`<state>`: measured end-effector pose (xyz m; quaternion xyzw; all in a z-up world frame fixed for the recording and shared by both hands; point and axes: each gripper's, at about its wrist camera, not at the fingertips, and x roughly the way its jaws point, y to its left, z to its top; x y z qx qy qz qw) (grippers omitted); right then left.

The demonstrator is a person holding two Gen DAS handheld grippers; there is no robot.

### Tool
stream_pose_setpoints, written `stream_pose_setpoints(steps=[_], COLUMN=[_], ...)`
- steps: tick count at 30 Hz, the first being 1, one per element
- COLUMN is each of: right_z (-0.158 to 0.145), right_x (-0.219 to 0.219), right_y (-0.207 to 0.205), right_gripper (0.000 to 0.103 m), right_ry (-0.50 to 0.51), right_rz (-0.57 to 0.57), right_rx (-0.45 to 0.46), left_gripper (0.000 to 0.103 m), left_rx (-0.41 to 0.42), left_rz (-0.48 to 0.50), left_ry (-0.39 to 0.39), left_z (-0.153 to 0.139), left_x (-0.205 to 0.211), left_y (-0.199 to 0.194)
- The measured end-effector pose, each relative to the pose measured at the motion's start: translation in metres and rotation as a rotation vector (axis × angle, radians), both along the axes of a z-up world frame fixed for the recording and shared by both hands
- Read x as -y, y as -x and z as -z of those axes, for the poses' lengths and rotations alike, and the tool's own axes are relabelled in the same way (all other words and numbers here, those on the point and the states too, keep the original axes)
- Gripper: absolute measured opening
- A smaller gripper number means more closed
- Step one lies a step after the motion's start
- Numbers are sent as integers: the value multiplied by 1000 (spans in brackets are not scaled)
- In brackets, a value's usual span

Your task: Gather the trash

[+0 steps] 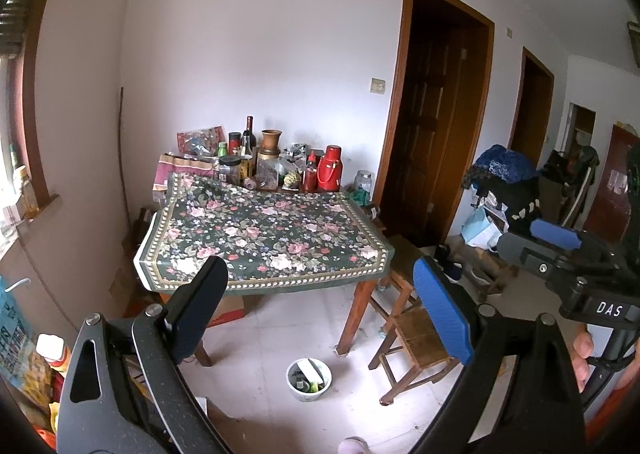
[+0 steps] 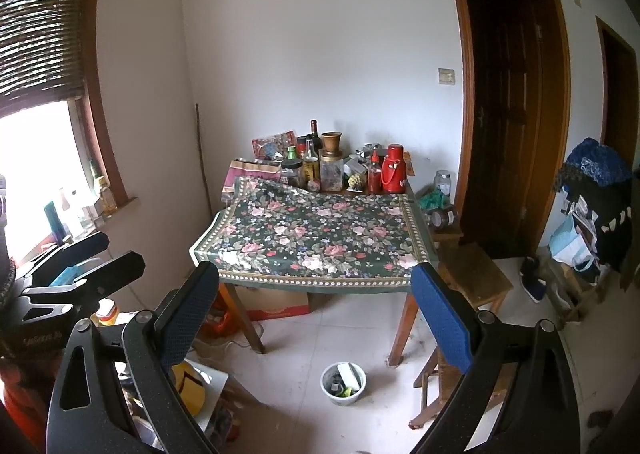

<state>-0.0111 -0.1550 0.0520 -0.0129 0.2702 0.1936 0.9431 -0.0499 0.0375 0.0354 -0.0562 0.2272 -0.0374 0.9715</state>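
A small white bucket stands on the tiled floor in front of the table, holding a white box and green scraps. My left gripper is open, high above the floor and well short of the bucket, nothing between its fingers. My right gripper is open too and equally far back, also holding nothing. In the left wrist view the right gripper's blue pad shows at the right edge, held by a hand. The left gripper's dark fingers appear at the left of the right wrist view.
A wooden table with a floral cloth carries bottles, jars and a red flask along its back. Wooden stools stand to its right. Boxes and bags crowd the floor at left. Piled clothes sit at right.
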Motion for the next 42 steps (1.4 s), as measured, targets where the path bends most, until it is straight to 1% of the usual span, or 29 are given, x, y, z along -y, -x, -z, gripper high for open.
stream_pose_setpoints(steps=[6, 23, 31, 36, 42], right_z=[1, 3, 6, 11, 18], right_x=[1, 3, 7, 7, 10], right_y=[-4, -14, -33, -49, -75], right_gripper=[96, 96, 96, 96, 96], right_ry=[2, 0, -1, 5, -7], right_rz=[2, 3, 8, 6, 7], right_rx=[-7, -17, -36, -55, -86], left_gripper=[99, 102, 102, 102, 102], left_rx=[4, 6, -2, -25, -58], left_rz=[-11, -15, -2, 4, 12], left_ry=[5, 15, 13, 23, 21], left_z=[1, 4, 9, 17, 25], left_x=[0, 3, 10, 12, 16], left_y=[-3, -26, -51, -71, -108])
